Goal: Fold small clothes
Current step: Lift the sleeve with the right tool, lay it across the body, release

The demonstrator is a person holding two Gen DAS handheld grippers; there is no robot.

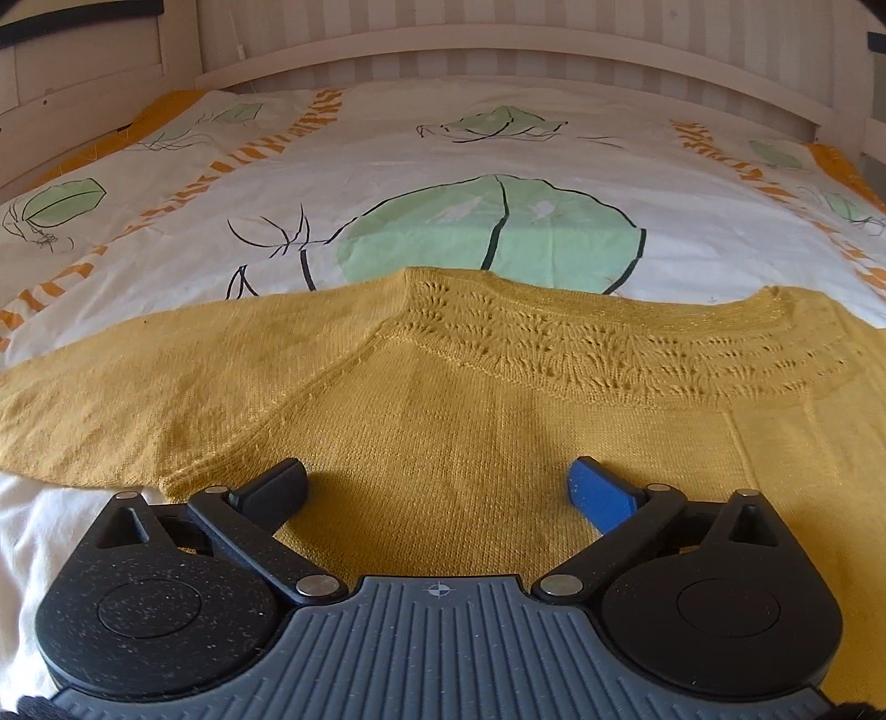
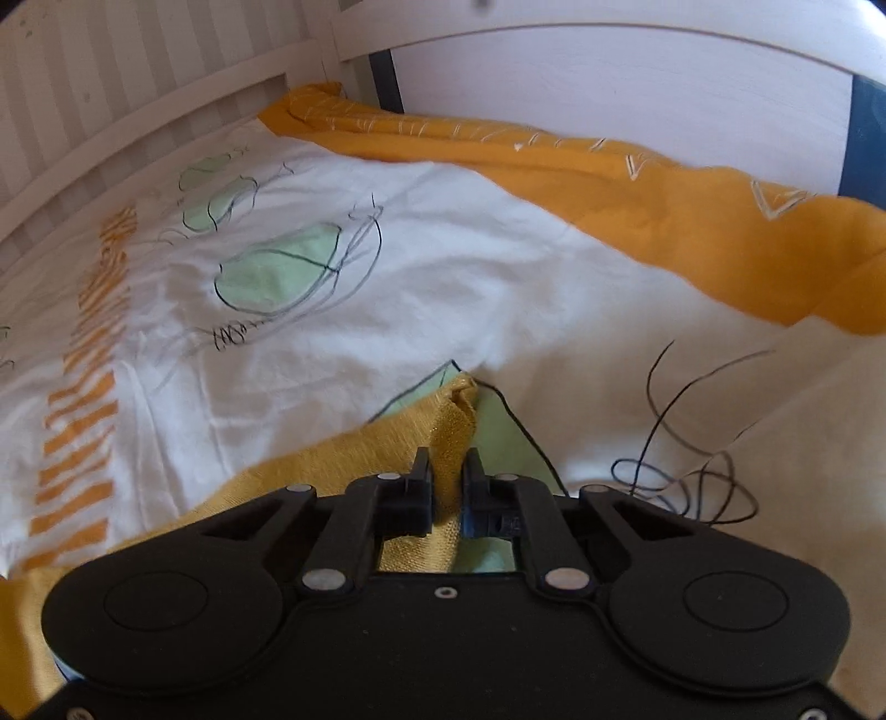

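The work surface was a bed w/ a white duvet cover (image 1: 421, 160) printed in green leaves and orange stripes, white slatted frame (image 1: 498, 50) behind, and an orange blanket (image 2: 692, 221) bunched along the far right edge.

The task item, a small mustard knit sweater (image 1: 443, 421), lay flat on the cover, lace-pattern yoke and neckline toward the headboard, one sleeve spread out to the left. In the right wrist view a sleeve end or corner of the same sweater (image 2: 451, 432) ran up between the fingers; which part exactly, can't tell.

Left gripper (image 1: 437, 487) hovered low over the sweater body w/ jaws spread wide, nothing between them; contact w/ the knit not clear. Right gripper (image 2: 447, 487) had its jaws nearly closed, pinching the knit edge.

Likely step: carry the pinched part across the body for the first fold. To do it well, probably keep the pinch firm but shallow so only the sweater lifts, not the duvet cover under it. Lift just enough to clear, move in one smooth arc and lay the edge parallel to the side seam. Left gripper could press the body down as an anchor so the knit doesn't drag or stretch. The loose knit may sag and crease.
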